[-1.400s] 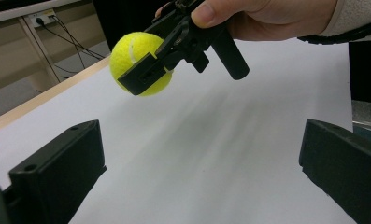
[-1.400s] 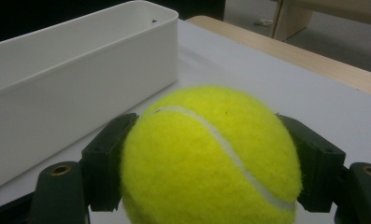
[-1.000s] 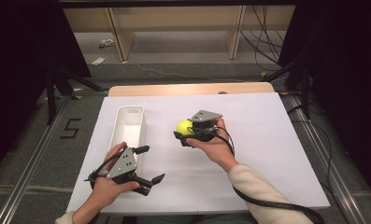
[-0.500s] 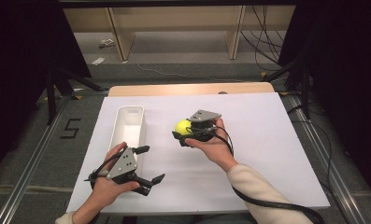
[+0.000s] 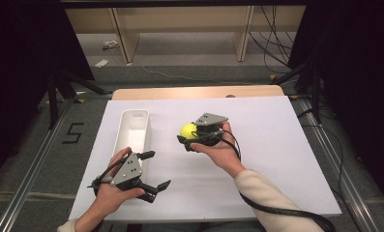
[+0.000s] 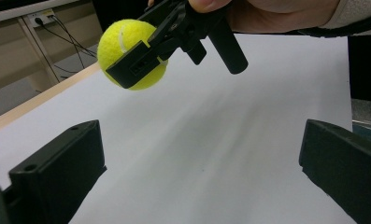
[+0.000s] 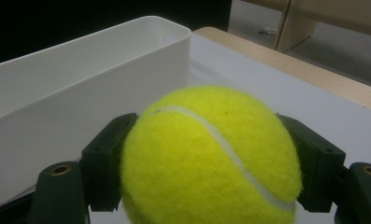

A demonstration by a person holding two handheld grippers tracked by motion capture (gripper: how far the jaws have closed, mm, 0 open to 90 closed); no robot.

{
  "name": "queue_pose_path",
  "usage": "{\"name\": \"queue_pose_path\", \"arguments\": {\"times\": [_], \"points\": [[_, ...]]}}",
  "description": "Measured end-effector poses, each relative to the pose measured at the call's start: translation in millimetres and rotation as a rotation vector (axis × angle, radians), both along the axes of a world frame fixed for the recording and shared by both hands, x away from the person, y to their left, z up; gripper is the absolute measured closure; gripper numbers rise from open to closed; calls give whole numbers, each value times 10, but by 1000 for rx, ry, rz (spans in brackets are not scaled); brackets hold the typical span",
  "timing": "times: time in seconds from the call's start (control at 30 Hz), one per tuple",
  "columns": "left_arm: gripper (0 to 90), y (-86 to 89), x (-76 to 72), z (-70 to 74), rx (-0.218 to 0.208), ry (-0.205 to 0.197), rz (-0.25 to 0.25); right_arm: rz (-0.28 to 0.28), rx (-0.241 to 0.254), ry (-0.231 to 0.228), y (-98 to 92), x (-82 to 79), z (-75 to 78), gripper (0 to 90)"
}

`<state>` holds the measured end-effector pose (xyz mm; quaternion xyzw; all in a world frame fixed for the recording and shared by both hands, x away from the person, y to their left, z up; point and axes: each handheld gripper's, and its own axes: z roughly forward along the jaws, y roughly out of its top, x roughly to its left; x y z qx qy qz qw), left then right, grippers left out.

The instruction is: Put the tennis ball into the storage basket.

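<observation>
A yellow tennis ball [image 5: 187, 131] hangs above the white table sheet, and my right gripper [image 5: 187, 137] is shut on it. In the right gripper view the ball [image 7: 211, 158] fills the space between both jaws, with the white bin [image 7: 80, 107] just beyond it. The left gripper view has the ball [image 6: 127, 53] held up off the sheet in the other gripper. My left gripper [image 5: 155, 170] rests low near the table's front left, beside the near end of the bin [image 5: 134, 130], and stands open with nothing between its fingers.
The long white bin lies lengthwise left of centre on the white sheet [image 5: 276, 145]. A wooden table edge [image 5: 194, 92] runs along the back. Dark stands and cables flank the table on both sides.
</observation>
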<state>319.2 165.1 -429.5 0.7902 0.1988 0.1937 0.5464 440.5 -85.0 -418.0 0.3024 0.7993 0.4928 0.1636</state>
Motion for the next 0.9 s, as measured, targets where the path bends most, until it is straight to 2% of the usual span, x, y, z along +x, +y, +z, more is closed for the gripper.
{"name": "queue_pose_path", "arguments": {"times": [0.9], "points": [[0,-2,-2,0,2,-1,-1,17,2,-13,97,-10,48,267]]}}
